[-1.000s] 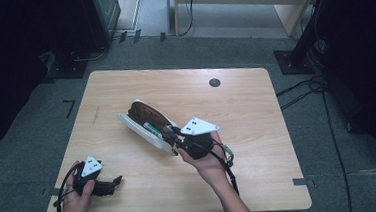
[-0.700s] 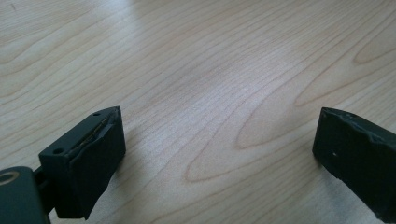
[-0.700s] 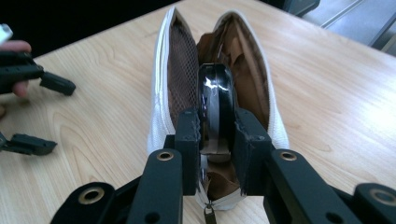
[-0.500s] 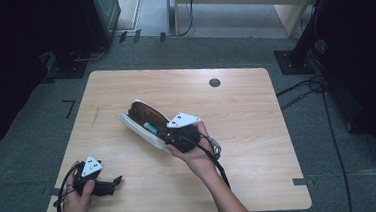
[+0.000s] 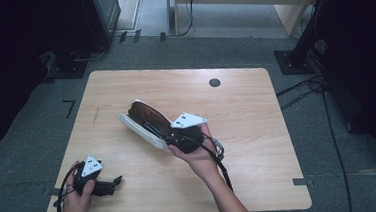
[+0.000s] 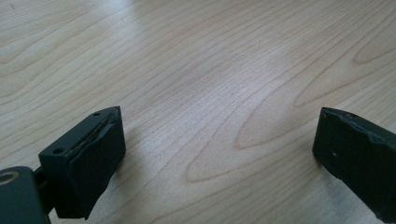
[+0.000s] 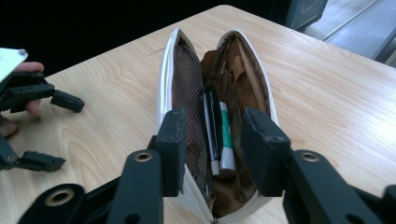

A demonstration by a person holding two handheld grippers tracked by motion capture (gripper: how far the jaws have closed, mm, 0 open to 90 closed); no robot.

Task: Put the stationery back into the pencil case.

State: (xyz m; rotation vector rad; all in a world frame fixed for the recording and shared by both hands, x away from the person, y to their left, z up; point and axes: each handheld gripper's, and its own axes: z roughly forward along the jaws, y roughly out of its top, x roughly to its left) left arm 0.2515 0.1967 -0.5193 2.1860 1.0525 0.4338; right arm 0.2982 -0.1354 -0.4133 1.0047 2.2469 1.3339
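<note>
An open white pencil case (image 5: 137, 115) with a brown lining lies slantwise at the middle of the table. My right gripper (image 5: 170, 137) is at its near end, jaws pointing along the opening. In the right gripper view the case (image 7: 187, 84) gapes, and a black pen (image 7: 211, 126) and a green-and-white tube (image 7: 226, 140) lie inside, between the jaws of my right gripper (image 7: 215, 140). Those jaws have just been opening and press on nothing. My left gripper (image 5: 115, 185) rests open near the front left corner, over bare wood (image 6: 219, 154).
The wooden table (image 5: 246, 112) has a small black round plug (image 5: 214, 82) near its far edge. Grey carpet, cables and dark stands surround it. The left gripper (image 7: 58, 130) shows at the left of the right gripper view.
The right gripper has shifted slightly left onto the case's near end, and the case's mouth looks a little wider. The left hand has stayed where it was.
</note>
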